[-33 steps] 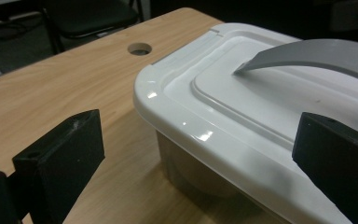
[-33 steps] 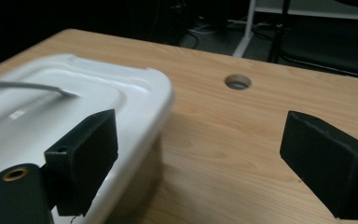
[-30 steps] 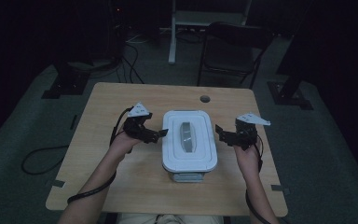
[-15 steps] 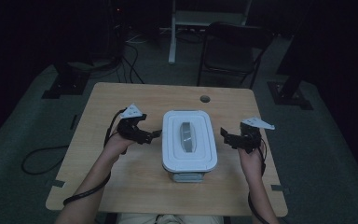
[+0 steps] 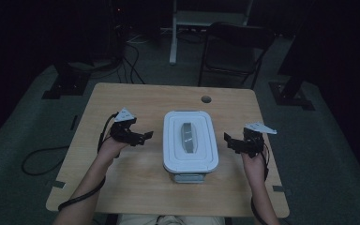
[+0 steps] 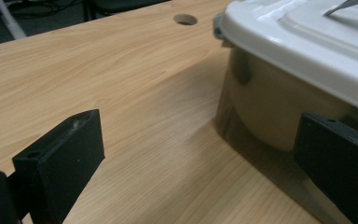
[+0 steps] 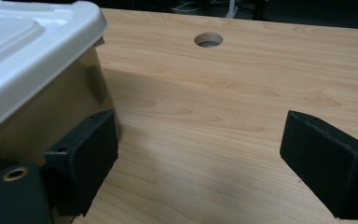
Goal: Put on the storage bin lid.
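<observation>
A rectangular storage box with a white plastic lid [image 5: 190,146] is sitting in the middle of the light wooden bench [image 5: 140,101], its grey handle strip running along the top. The left claw [image 5: 143,137] is hovering just left of the box, jaws spread wide and pointing toward its side wall, not touching it. The right claw [image 5: 228,142] is hanging to the right of the box, jaws likewise spread apart with bare wood between them. A round cable hole [image 5: 206,99] is lying beyond the box, toward the far edge.
</observation>
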Action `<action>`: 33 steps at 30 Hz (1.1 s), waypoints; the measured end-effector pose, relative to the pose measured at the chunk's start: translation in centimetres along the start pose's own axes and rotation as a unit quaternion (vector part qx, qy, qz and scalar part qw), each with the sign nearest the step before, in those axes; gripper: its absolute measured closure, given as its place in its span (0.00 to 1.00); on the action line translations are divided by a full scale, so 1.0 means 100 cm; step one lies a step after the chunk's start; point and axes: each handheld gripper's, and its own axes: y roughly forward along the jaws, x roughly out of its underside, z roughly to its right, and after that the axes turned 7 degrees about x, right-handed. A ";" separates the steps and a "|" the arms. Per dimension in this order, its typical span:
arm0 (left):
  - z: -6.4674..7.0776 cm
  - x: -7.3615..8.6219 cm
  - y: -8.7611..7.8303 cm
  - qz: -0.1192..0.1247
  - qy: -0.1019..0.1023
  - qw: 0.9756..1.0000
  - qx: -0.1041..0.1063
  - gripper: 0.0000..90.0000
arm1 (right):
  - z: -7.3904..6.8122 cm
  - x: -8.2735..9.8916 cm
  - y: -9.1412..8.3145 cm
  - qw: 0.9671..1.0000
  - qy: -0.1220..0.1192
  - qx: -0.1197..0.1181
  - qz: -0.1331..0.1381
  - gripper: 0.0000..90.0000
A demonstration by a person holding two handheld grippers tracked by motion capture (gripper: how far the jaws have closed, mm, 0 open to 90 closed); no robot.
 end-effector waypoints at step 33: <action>-0.028 0.054 -0.036 -0.006 -0.048 0.997 -0.064 0.03 | 0.032 0.046 -0.005 0.999 0.016 0.030 -0.008 0.12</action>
